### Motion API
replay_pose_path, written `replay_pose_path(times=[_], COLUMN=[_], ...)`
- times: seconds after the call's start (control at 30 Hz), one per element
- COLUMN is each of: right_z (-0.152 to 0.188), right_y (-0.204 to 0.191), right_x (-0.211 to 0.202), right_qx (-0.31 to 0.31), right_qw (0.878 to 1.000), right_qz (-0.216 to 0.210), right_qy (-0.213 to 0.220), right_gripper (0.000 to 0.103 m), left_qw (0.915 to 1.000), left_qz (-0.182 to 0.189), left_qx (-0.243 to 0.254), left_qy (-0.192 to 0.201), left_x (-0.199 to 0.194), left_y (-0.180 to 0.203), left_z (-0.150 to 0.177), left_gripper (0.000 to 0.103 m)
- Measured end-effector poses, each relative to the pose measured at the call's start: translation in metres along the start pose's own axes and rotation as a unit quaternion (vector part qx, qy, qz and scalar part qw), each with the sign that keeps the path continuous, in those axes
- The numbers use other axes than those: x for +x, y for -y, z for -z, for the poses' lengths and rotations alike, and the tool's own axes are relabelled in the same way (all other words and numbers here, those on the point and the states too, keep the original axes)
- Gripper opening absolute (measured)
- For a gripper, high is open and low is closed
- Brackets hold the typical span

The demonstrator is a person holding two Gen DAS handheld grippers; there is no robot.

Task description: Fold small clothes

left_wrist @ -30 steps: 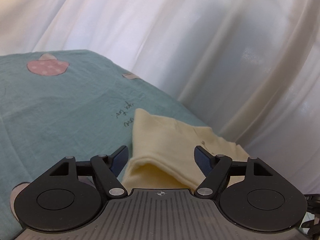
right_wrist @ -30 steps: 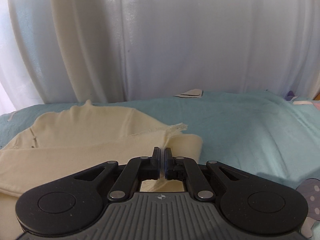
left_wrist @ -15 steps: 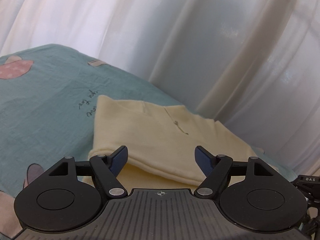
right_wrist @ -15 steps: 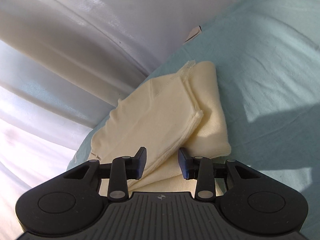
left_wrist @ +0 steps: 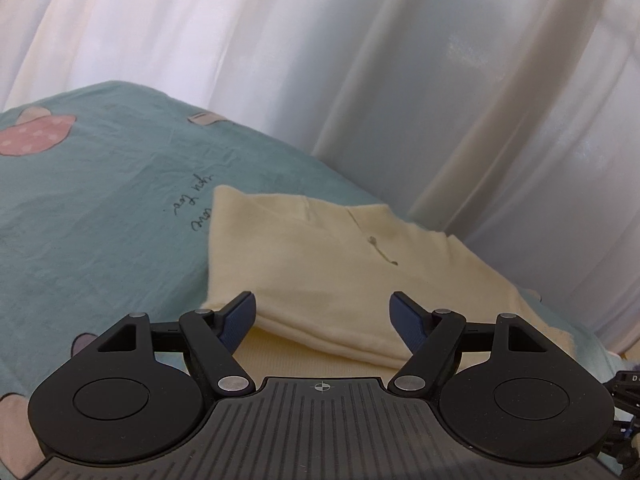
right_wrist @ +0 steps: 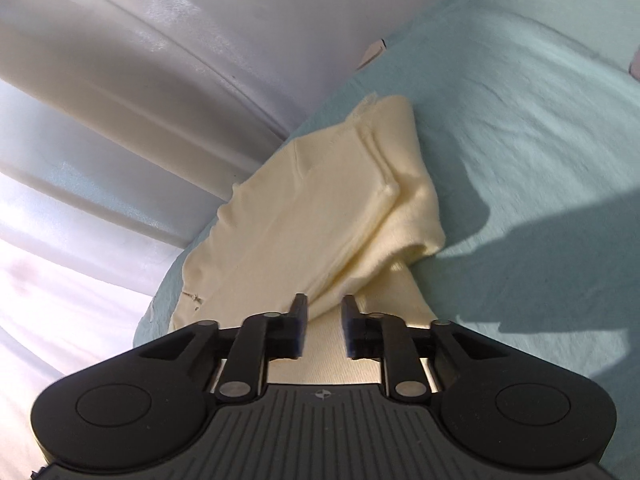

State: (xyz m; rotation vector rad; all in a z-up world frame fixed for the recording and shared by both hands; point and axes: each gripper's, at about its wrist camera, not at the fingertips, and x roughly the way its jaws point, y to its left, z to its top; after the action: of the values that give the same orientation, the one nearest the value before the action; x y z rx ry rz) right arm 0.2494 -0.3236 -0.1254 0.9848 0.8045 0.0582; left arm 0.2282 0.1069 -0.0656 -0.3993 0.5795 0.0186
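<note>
A pale yellow garment (left_wrist: 320, 264) lies folded over itself on the teal bedsheet (left_wrist: 100, 208), close to the sheet's far edge where the white curtain (left_wrist: 360, 60) hangs behind it. The left gripper (left_wrist: 322, 314) hovers at the garment's near folded edge with its blue-padded fingers (left_wrist: 240, 316) spread wide and nothing between them. The right gripper (right_wrist: 323, 322) is parted by a narrower gap, its fingers on either side of a raised fold of the cloth without pinching it.
</note>
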Motion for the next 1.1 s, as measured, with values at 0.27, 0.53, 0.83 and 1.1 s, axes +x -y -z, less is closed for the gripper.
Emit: replay_pose_path(times=[0.27, 0.53, 0.83, 1.1], right_z=[-0.016, -0.036, -0.009, 0.062], right_y=[-0.009, -0.012, -0.017, -0.024], right_x=[0.027, 0.039, 0.009, -0.068], right_qx=[-0.024, -0.049, -0.142, -0.285], right_qw=[0.999, 0.998, 0.990, 0.954], right_qz=[0.028, 0.027, 0.011, -0.059], right_qy=[0.022, 0.031, -0.004, -0.075], right_gripper=[0.009, 0.010, 0.027, 0.073], left_qw=[0.9997, 0.9978, 0.9842, 0.9964], left_qz=[-0.009, -0.026, -0.069, -0.034], left_qx=[0.018, 0.056, 0.160, 0.062], left_qy=[-0.013, -0.024, -0.032, -0.047], left_x=[0.008, 0.023, 0.038, -0.002], left_y=[0.004, 0.002, 0.016, -0.002], left_z=[0.003, 0.006, 0.012, -0.006], left_gripper=[0.079, 0.079, 0.079, 0.076])
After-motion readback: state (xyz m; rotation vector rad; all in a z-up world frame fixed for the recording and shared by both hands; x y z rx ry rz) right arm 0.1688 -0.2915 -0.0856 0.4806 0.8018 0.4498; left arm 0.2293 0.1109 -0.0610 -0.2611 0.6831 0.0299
